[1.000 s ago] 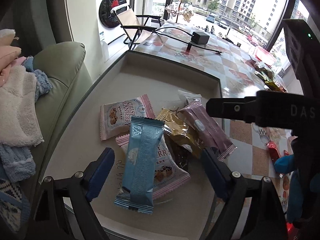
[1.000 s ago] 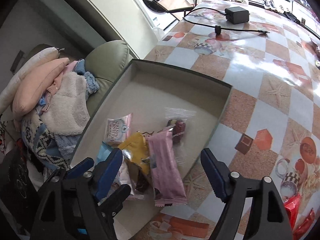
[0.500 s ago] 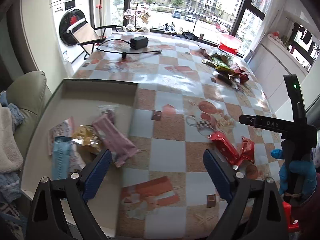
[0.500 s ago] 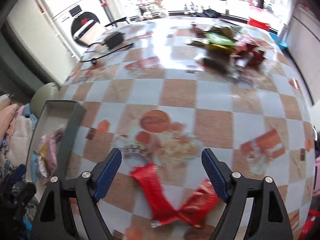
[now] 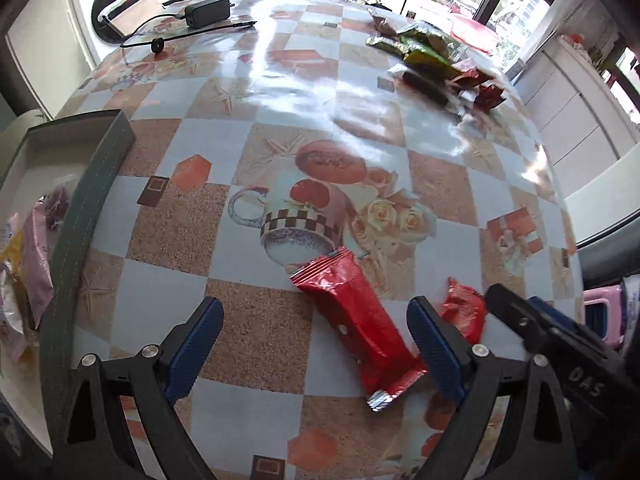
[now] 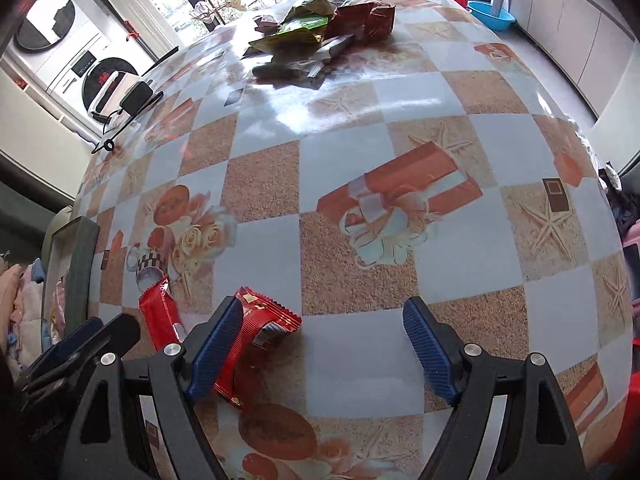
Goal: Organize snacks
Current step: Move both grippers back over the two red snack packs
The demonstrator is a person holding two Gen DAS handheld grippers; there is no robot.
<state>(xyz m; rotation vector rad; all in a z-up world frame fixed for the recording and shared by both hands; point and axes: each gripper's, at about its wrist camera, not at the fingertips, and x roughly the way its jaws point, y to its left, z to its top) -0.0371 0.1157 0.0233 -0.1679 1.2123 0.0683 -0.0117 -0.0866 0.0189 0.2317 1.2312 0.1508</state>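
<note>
Two long red foil snack packets point(image 5: 356, 322) point(image 6: 256, 338) flat on checkered tablecloth point(image 5: 280, 92), near grey open box point(image 5: 86, 184). Left gripper point(image 5: 314, 346) spread wide over one packet, gripping nothing. Right gripper point(image 6: 320, 350) likewise wide, empty

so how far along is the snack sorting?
Partway. Several packets already lie in the tray. Nothing is in hand: left gripper and right gripper are open, by two red packets. A far pile remains on the table.

red snack bar point(image 5: 356, 322): flat, diagonal | crumpled red packet point(image 5: 464, 312): just beside
</note>
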